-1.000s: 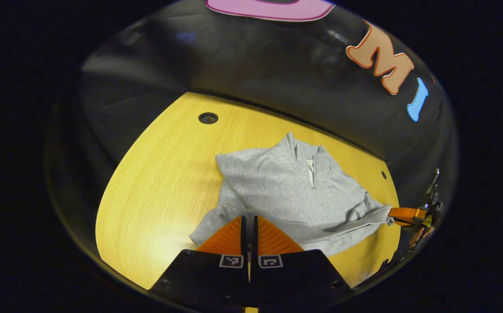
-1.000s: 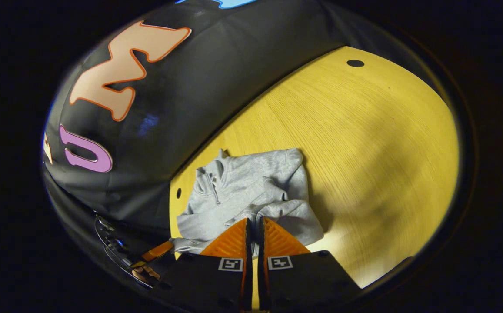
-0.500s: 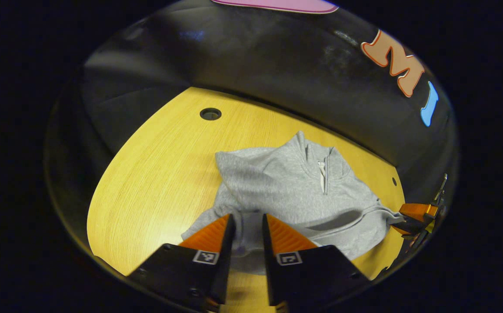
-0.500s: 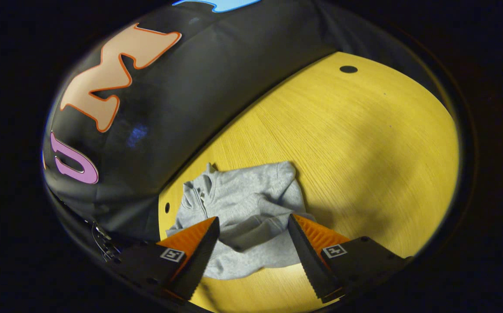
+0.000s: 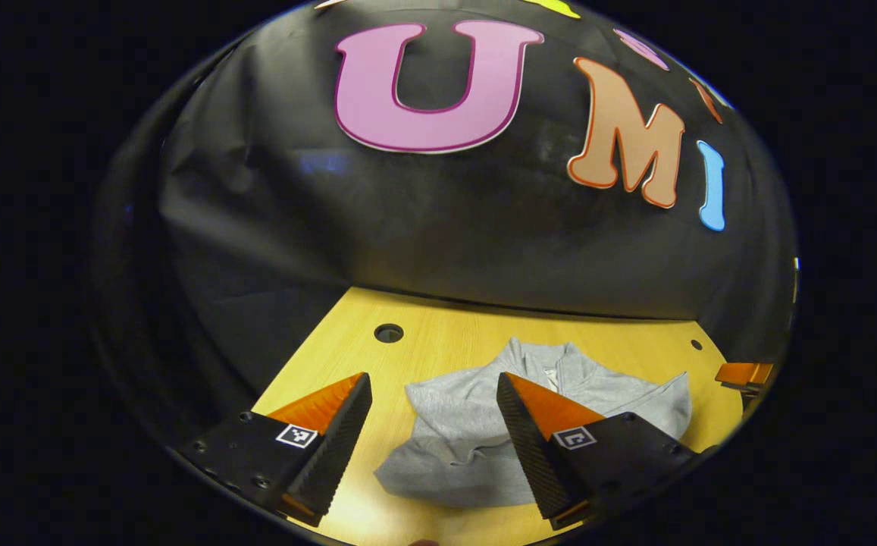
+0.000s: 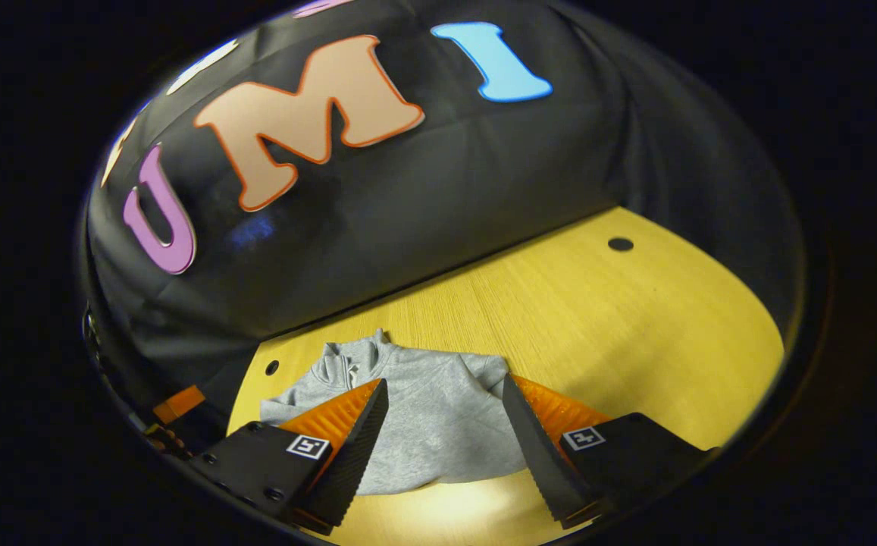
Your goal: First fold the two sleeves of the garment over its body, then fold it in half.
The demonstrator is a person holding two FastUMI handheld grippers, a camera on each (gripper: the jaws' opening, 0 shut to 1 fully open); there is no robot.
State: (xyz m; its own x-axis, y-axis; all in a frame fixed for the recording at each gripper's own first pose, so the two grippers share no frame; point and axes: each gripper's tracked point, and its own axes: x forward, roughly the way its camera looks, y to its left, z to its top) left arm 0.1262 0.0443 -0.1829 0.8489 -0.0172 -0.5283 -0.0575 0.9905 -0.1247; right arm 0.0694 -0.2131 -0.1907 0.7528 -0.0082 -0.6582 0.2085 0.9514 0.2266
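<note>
Left tool [image 5: 433, 388] released, above grey garment [image 5: 476, 432]; right tool [image 6: 444, 390] released, raised over it.

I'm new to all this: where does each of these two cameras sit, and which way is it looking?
Left gripper view: rides on the left gripper, looking forward between its own open fingers at the grey sweater on the yellow table and the black wall behind; another gripper's tip peeks in at the right edge.
Right gripper view: rides on the right gripper, looking past its open fingers at the sweater and table.
Both share the sweater, table and wall.
</note>
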